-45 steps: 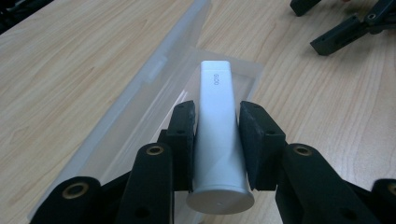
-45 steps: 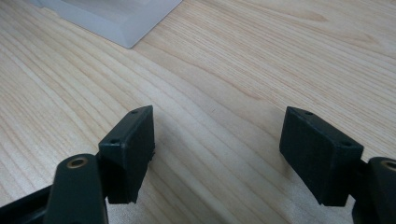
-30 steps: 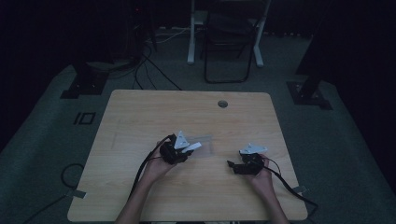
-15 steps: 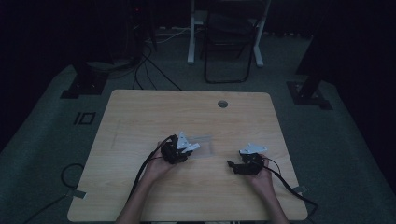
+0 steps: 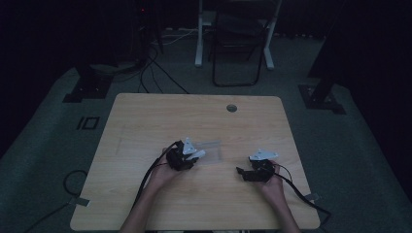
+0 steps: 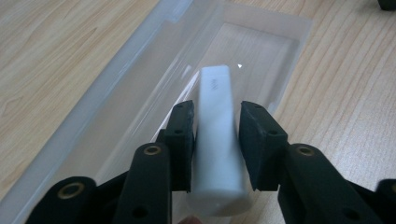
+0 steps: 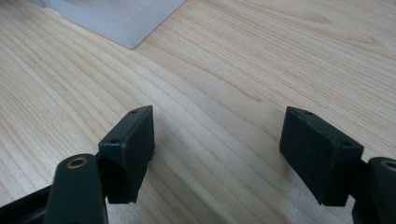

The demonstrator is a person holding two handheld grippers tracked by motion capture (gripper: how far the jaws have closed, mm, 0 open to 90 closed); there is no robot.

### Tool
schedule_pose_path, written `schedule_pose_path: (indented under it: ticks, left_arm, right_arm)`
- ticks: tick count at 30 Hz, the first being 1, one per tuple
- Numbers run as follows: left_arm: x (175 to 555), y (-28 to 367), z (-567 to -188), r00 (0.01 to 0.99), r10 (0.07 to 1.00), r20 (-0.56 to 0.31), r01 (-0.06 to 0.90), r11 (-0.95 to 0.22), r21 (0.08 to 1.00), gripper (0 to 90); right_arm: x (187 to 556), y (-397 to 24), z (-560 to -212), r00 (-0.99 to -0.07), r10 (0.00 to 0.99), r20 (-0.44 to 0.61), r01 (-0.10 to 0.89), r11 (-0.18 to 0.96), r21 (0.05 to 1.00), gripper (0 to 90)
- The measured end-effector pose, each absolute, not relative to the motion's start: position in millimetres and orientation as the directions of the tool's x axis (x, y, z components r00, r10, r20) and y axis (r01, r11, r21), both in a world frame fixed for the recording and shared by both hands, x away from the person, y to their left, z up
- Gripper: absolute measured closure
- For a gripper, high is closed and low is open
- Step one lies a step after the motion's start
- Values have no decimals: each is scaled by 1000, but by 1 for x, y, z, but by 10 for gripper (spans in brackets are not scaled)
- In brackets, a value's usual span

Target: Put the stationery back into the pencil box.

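Note:
In the left gripper view a white oblong bar lies along a clear plastic tray on the wooden table. My left gripper is shut on the bar, one black pad pressed to each long side. In the high view the left gripper sits at the near left end of the clear tray. Farther right in that view, my right gripper rests low over the table and points left. Its jaws stand wide open over bare wood in the right gripper view, where a corner of the tray appears at the top left.
The light wooden table has a round cable hole near its far edge. Cables trail from both grippers off the near side. A dark chair and stand bases stand on the floor beyond the table.

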State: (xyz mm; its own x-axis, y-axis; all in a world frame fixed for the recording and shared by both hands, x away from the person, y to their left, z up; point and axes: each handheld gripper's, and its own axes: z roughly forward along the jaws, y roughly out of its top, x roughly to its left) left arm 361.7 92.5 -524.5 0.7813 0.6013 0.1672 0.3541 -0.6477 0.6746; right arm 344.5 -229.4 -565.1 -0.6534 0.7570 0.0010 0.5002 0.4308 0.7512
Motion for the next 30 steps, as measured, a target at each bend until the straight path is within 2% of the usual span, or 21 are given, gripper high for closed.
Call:
schedule_pose_path:
  ticks: [3, 11, 17, 30]
  left_arm:
    - [360, 95, -523, 778, 604, 172, 352, -645, 679, 591]
    - [349, 101, -515, 775, 607, 176, 331, -628, 704, 577]
    - [335, 109, -500, 765, 625, 153, 317, -574, 755, 558]
    - [309, 116, -493, 777, 620, 109, 319, -537, 781, 535]
  right_arm:
    - [344, -229, -565, -653, 757, 2, 501, 430, 751, 262]
    - [344, -229, -565, -653, 758, 1, 501, 430, 751, 262]
    - [344, -229, -565, -653, 758, 1, 500, 431, 751, 263]
    - [344, -229, -565, -653, 757, 1, 500, 431, 751, 263]
